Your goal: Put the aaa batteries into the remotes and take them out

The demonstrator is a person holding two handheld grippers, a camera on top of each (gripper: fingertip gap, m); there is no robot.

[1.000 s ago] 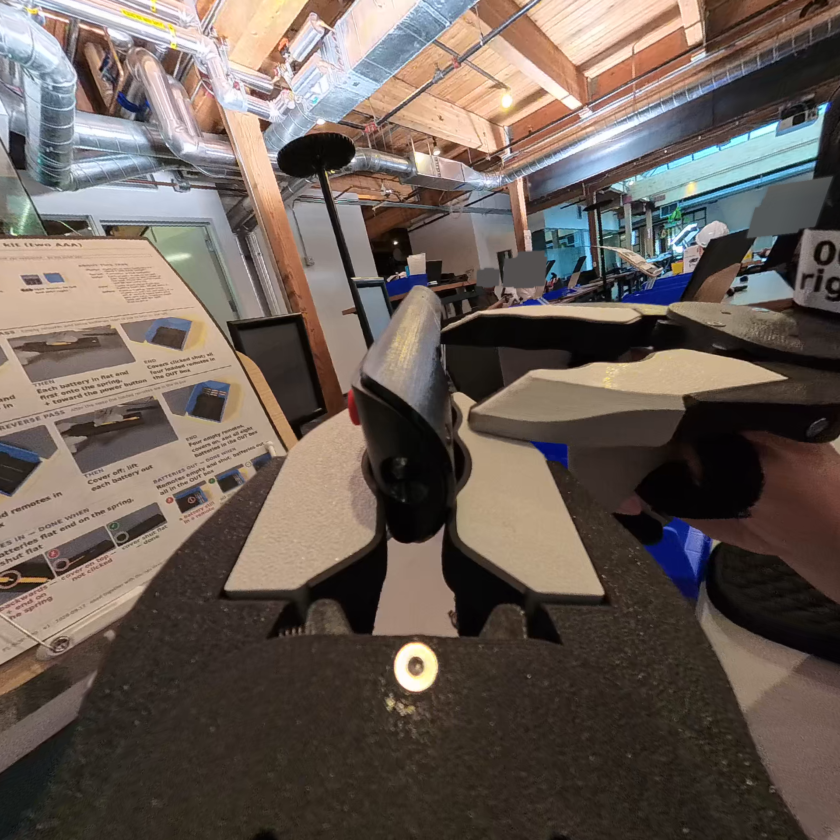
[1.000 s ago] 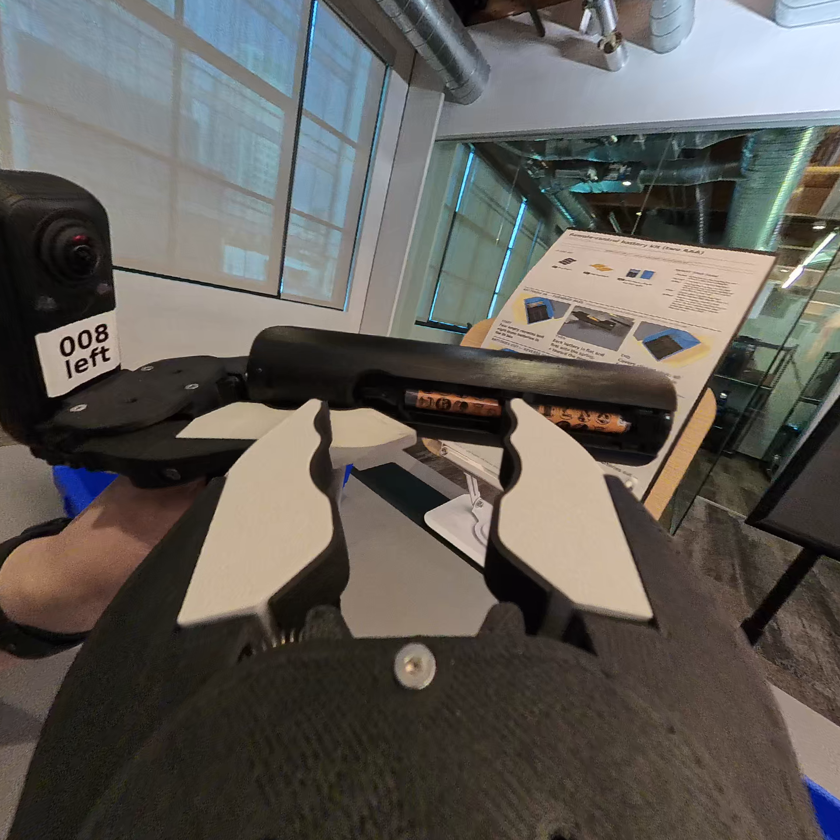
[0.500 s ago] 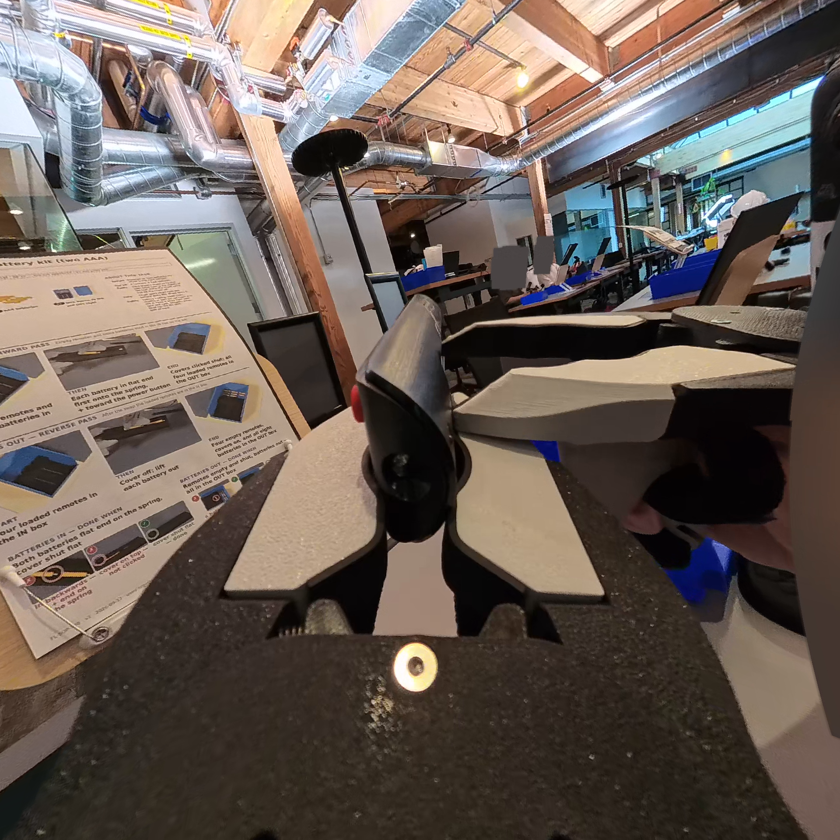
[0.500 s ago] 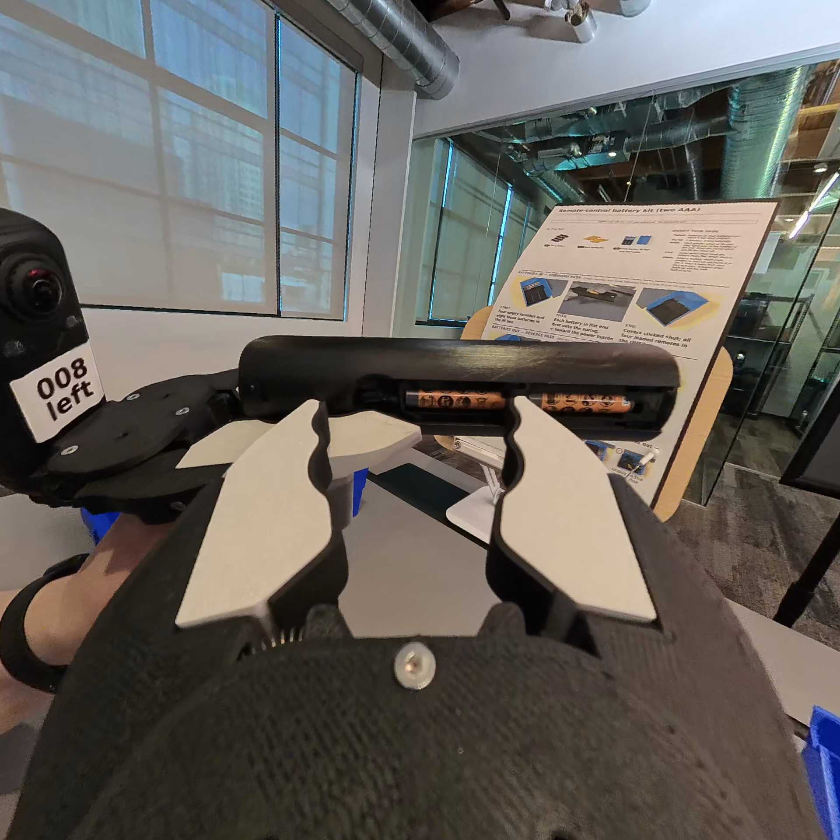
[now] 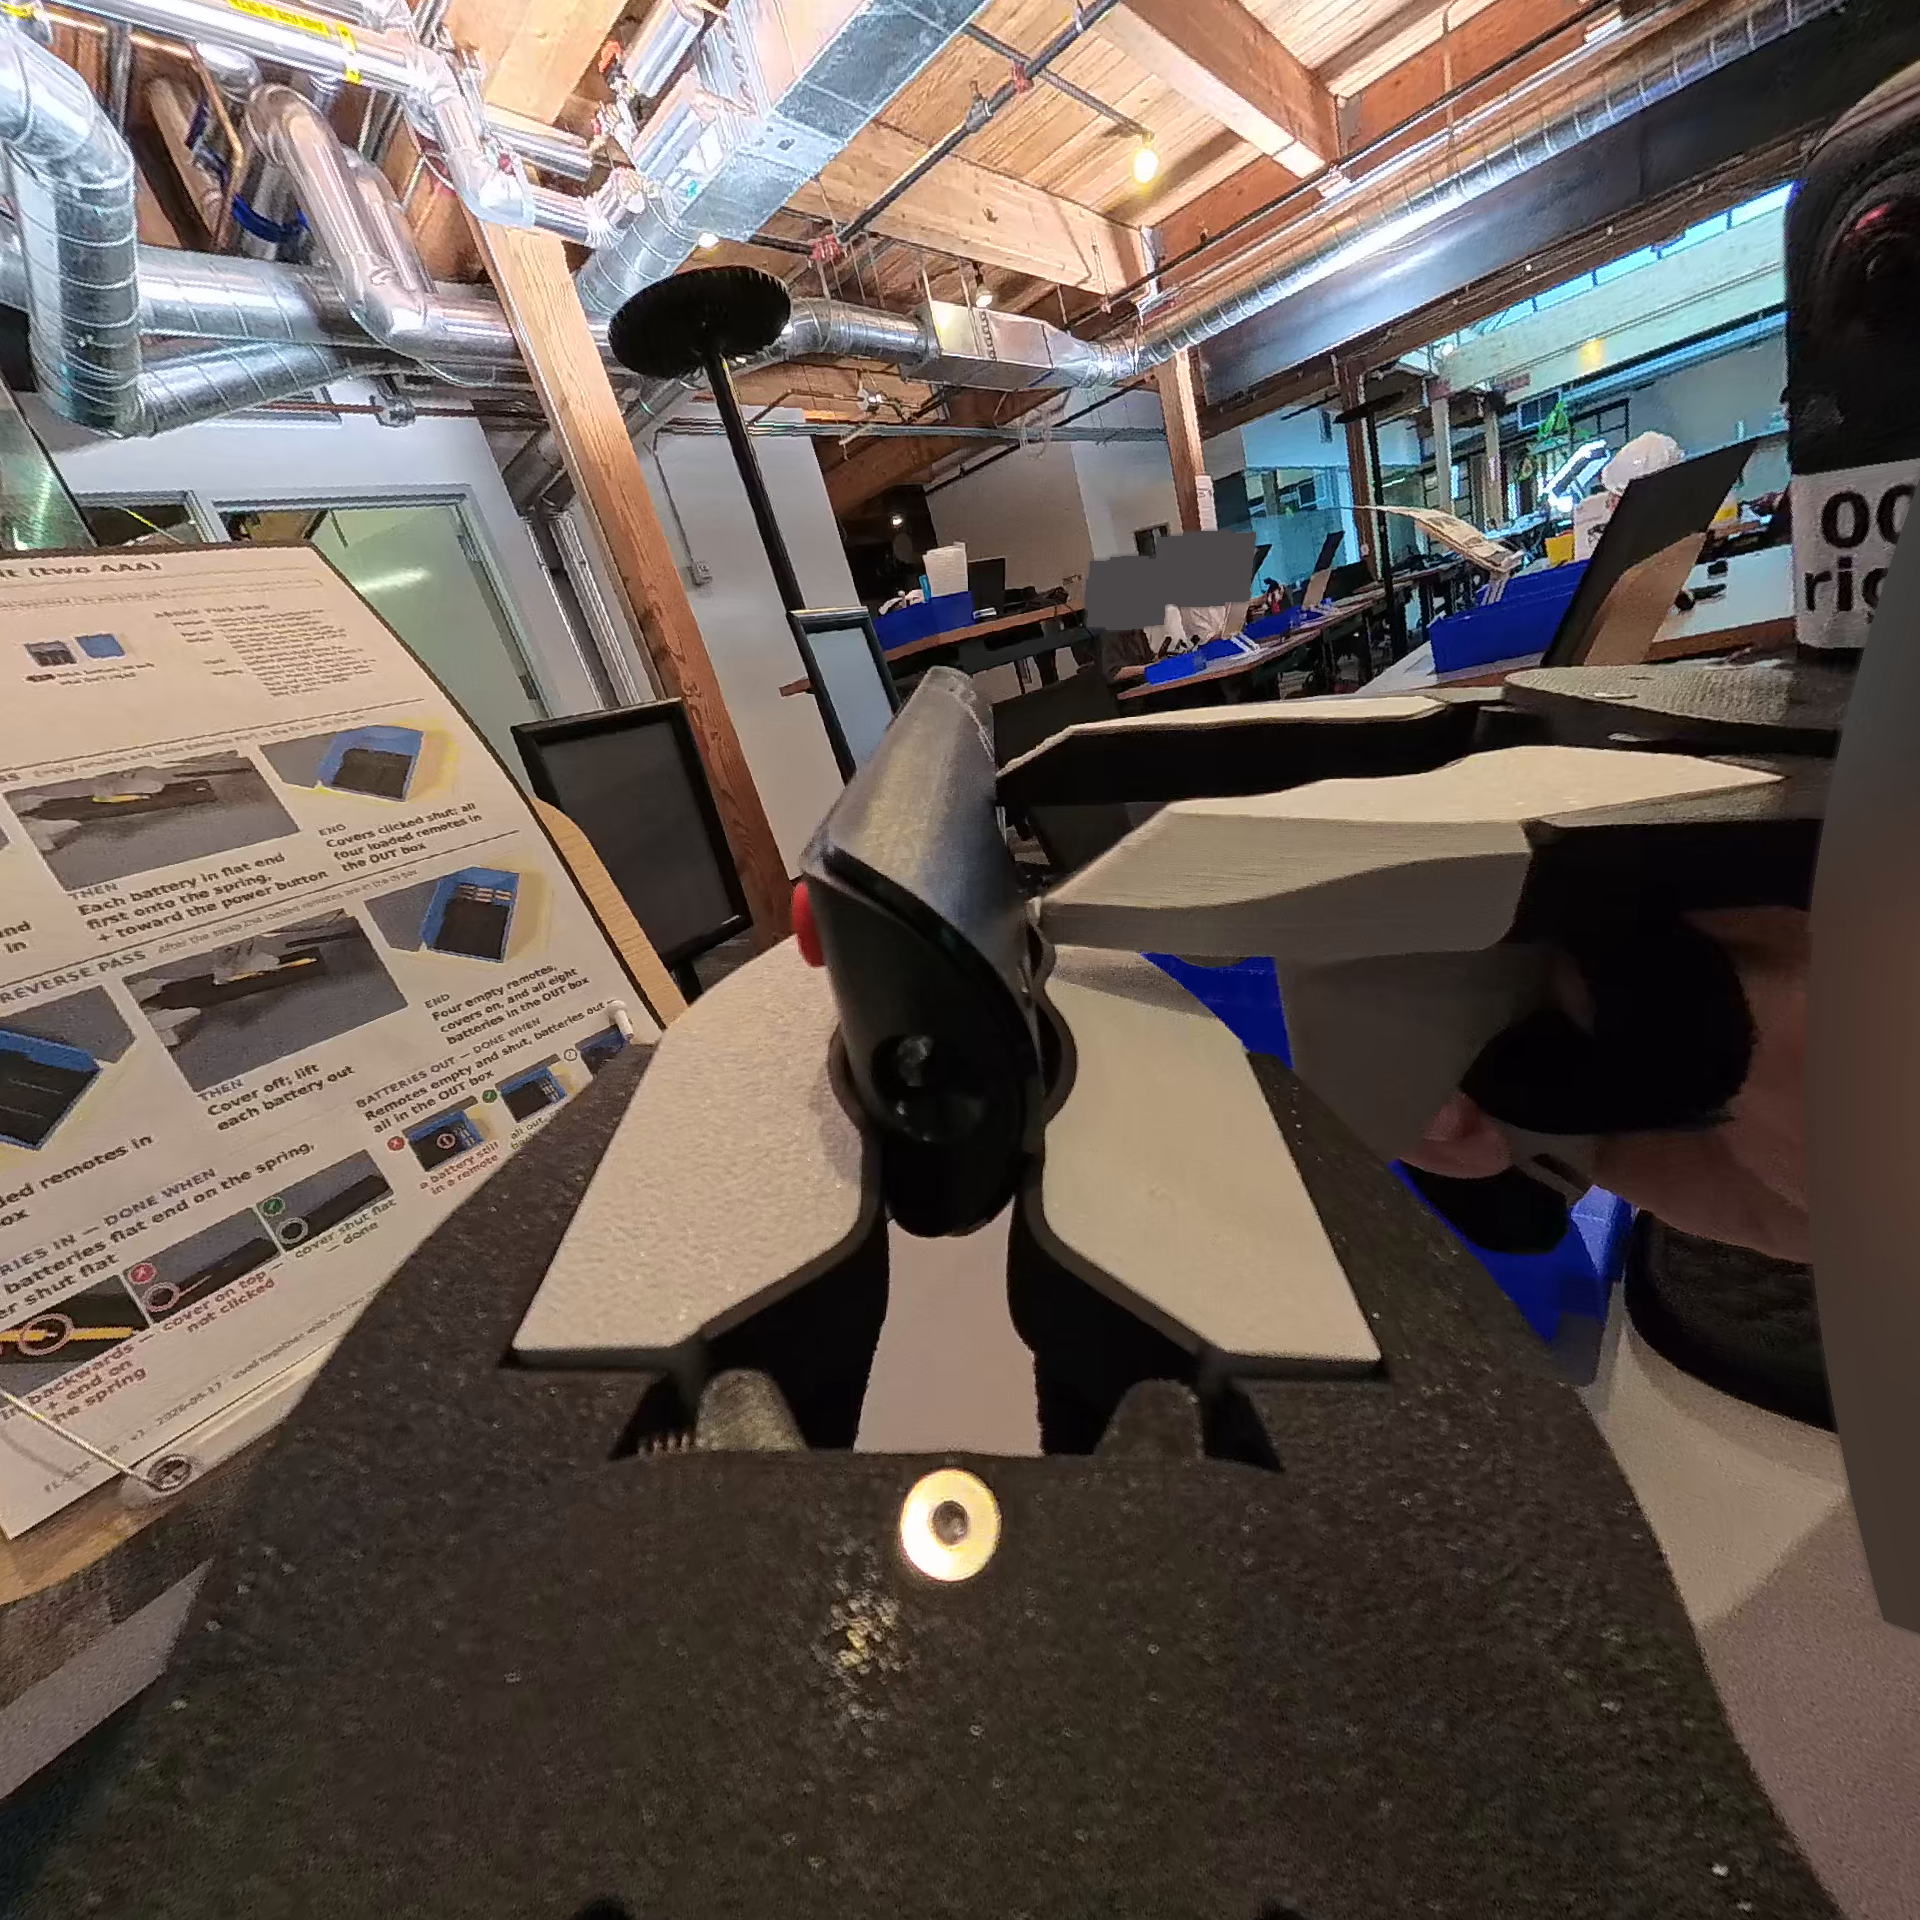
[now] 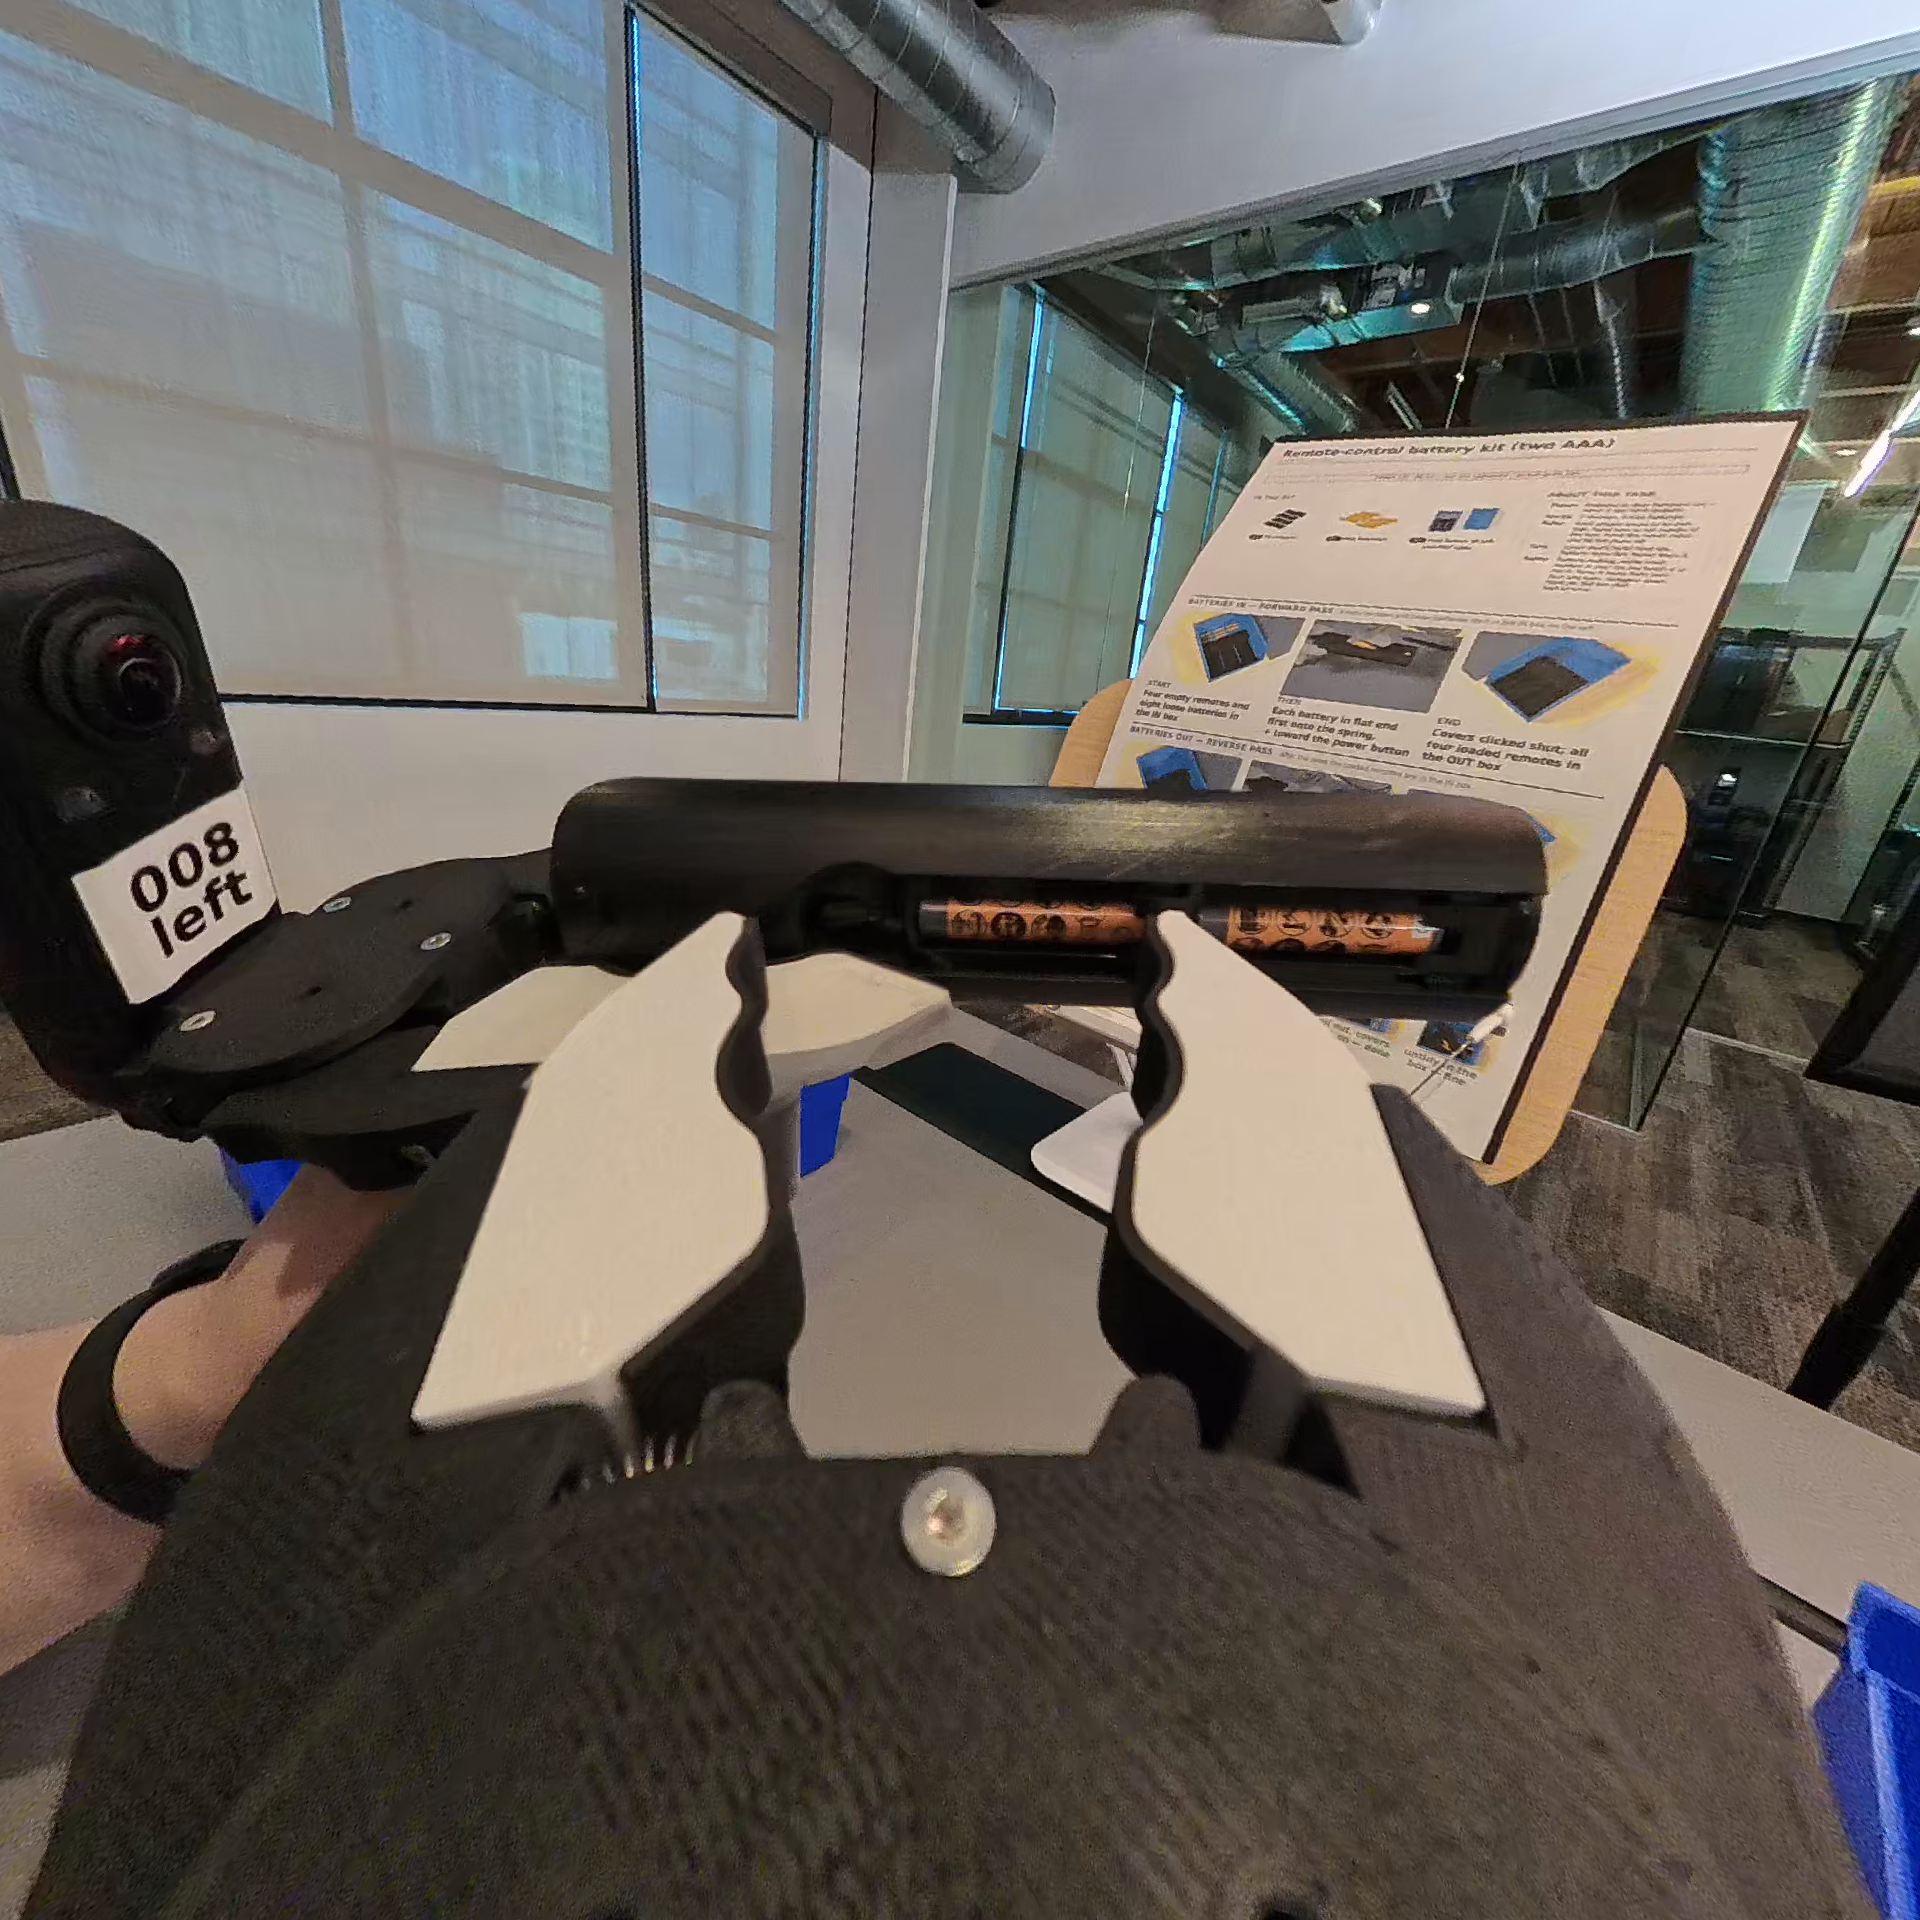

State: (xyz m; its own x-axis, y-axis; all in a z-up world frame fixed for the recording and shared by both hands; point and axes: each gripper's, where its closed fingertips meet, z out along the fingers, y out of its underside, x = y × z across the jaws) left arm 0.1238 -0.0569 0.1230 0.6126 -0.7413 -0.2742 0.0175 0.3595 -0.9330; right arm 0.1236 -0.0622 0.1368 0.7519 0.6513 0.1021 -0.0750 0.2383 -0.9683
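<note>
My left gripper (image 5: 935,1091) is shut on one end of a black remote (image 5: 914,935), held up in the air and seen end-on, with a red button (image 5: 802,920) on its left side. In the right wrist view the remote (image 6: 1039,836) lies level across the frame. Its battery bay is uncovered and holds two orange batteries, one on the left (image 6: 1029,923) and one on the right (image 6: 1320,928). My right gripper (image 6: 951,956) is open, its fingertips right at the bay on either side of the left battery. It enters the left wrist view from the right (image 5: 1023,842).
An instruction board (image 5: 260,987) stands on the left, and also shows in the right wrist view (image 6: 1455,675). A grey table (image 6: 935,1299) lies below. Blue bins sit at the lower right (image 6: 1870,1745) and under the right gripper (image 5: 1507,1278). A black lamp pole (image 5: 748,499) stands behind.
Both grippers have shifted slightly together and the remote has levelled out in the right wrist view. The left stays shut on the remote and the right stays open at the bay.
</note>
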